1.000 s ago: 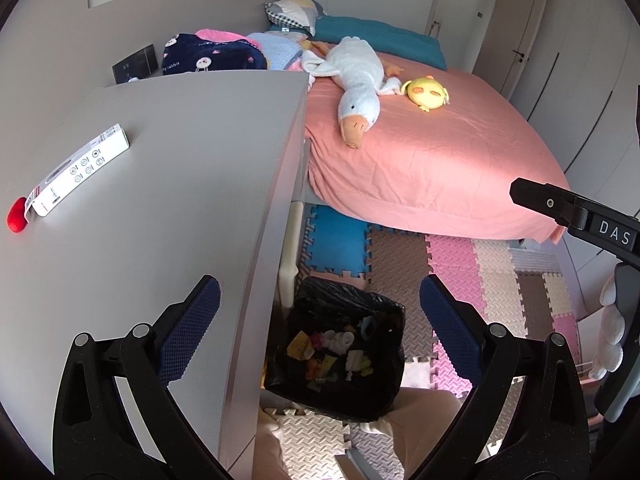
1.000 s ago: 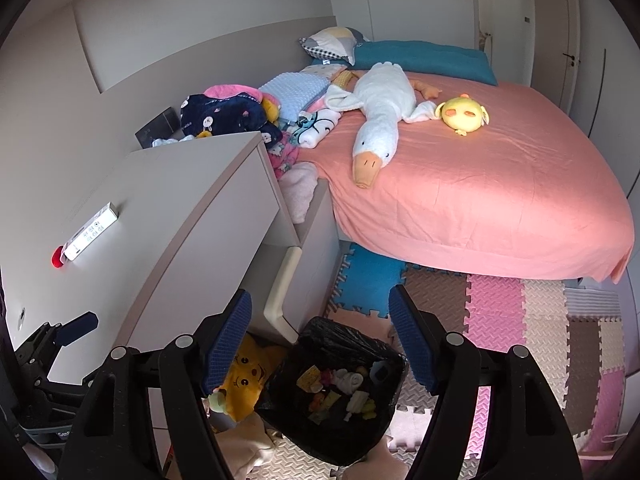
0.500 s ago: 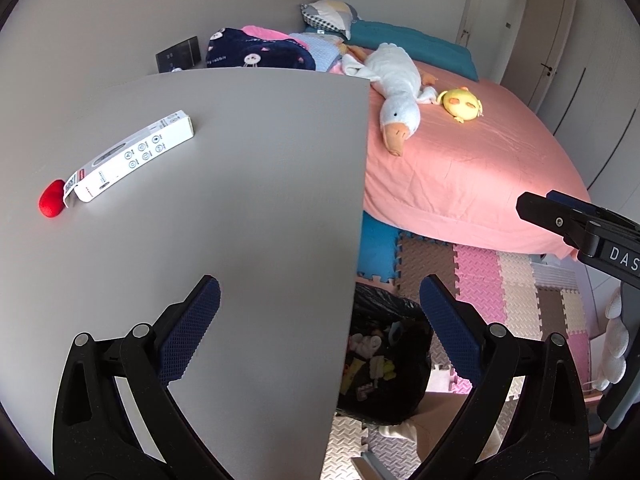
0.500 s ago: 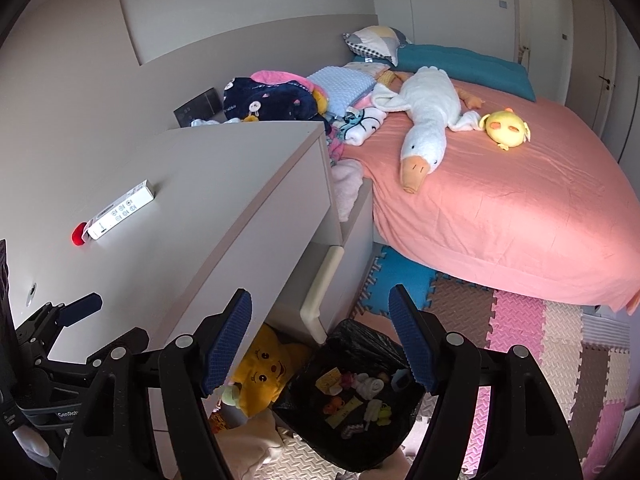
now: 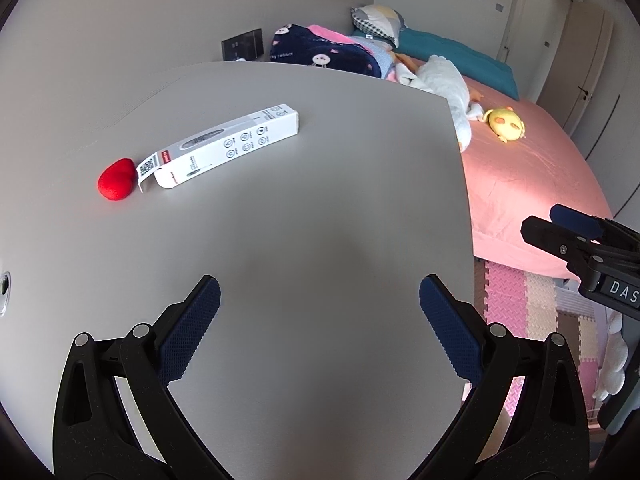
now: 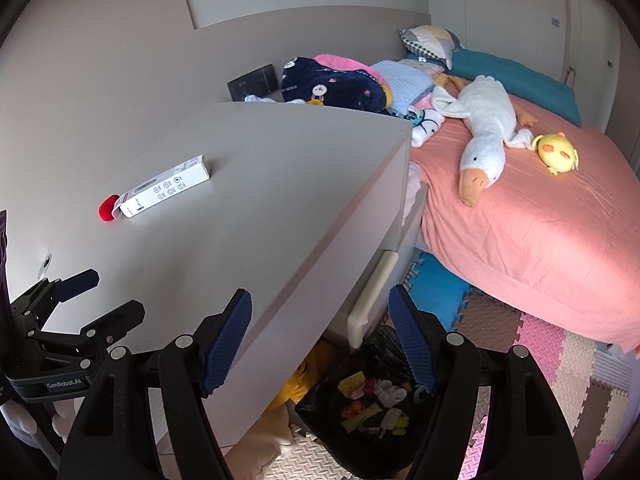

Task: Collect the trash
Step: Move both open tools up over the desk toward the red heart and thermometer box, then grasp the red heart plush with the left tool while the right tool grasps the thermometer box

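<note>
Both the left gripper (image 5: 319, 316) and right gripper (image 6: 320, 340) gape empty; white carton (image 5: 224, 145) lies at ten o'clock on the desk (image 5: 320, 208).

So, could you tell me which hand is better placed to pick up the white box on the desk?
Left, probably. The left gripper hangs open over the desk, facing the box. The right gripper sits at the desk's edge above the bin.
</note>
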Tool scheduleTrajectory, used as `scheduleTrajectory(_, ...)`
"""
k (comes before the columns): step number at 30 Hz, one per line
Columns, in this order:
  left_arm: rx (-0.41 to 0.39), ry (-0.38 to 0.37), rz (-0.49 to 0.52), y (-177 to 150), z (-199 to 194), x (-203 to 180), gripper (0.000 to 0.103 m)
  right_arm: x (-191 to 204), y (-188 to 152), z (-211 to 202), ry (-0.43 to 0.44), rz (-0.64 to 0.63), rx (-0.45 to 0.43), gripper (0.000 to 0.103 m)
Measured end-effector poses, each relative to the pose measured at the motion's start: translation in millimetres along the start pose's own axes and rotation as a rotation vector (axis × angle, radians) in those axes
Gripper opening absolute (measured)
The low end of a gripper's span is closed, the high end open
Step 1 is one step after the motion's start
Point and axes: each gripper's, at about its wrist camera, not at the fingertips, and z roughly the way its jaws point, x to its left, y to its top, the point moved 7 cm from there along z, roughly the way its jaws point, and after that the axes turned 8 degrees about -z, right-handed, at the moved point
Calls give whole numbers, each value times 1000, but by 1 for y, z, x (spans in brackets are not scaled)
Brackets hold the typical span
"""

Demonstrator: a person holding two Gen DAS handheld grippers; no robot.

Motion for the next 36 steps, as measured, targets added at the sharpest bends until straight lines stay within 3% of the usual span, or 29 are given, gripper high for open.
scheduleTrajectory(19,-35,128,-161,21,0,118,96,90,49,49,85,-216,16,72)
scheduleTrajectory(36,-31,205,-226,37,10,195,97,159,94,103,61,-478,49,75)
